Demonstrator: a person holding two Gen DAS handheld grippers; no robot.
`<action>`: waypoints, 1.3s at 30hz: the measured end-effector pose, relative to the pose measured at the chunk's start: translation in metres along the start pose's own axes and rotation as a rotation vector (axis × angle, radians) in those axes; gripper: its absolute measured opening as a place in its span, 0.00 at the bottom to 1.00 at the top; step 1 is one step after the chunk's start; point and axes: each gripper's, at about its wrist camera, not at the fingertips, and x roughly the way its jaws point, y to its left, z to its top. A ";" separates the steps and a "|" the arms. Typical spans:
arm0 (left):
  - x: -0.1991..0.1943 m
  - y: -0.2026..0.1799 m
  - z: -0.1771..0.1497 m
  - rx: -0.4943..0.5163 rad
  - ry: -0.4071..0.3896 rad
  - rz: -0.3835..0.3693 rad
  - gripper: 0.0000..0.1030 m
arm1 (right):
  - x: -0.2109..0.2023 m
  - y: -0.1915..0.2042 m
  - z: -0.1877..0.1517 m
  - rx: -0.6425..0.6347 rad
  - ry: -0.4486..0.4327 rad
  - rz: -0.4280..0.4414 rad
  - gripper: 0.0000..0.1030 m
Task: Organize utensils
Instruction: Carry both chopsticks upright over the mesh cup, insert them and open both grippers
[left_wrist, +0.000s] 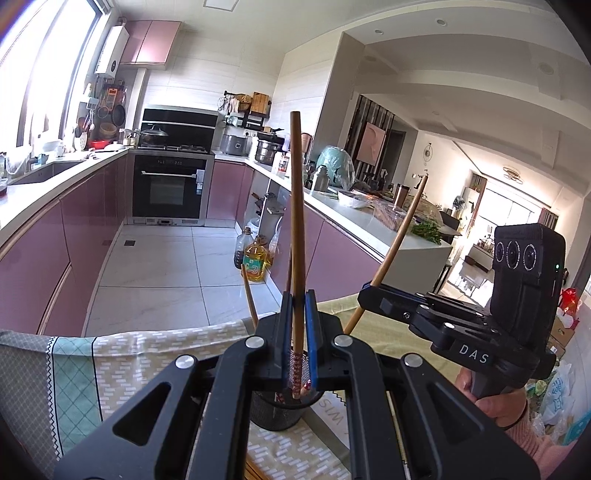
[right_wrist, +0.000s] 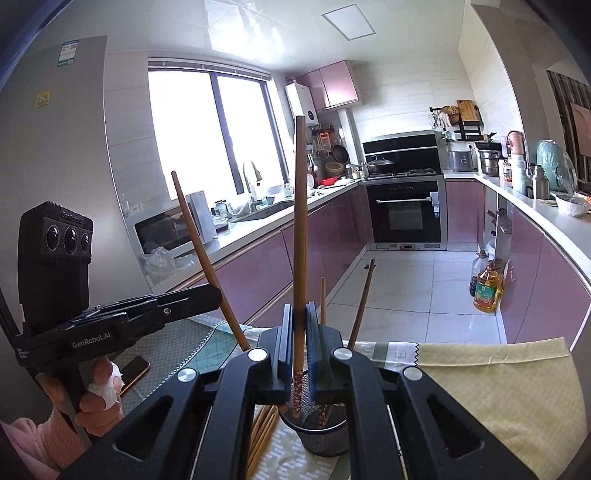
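My left gripper is shut on a wooden chopstick held upright, its patterned end over a black mesh holder on the table. My right gripper is shut on another wooden chopstick, also upright, its patterned end inside the same mesh holder. Other chopsticks stand in the holder. The right gripper shows at the right of the left wrist view with its chopstick tilted. The left gripper shows at the left of the right wrist view.
Several loose chopsticks lie on the patterned tablecloth left of the holder. A phone lies on the table at the left. Behind the table are kitchen counters, an oven and oil bottles on the floor.
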 end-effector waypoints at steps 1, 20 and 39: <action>0.002 -0.001 -0.001 0.005 0.004 0.007 0.07 | 0.002 0.000 -0.001 0.001 0.001 -0.004 0.05; 0.060 0.011 -0.030 0.022 0.202 0.054 0.07 | 0.058 -0.017 -0.030 0.034 0.200 -0.075 0.05; 0.103 0.031 -0.038 -0.012 0.309 0.061 0.08 | 0.090 -0.037 -0.041 0.112 0.305 -0.080 0.08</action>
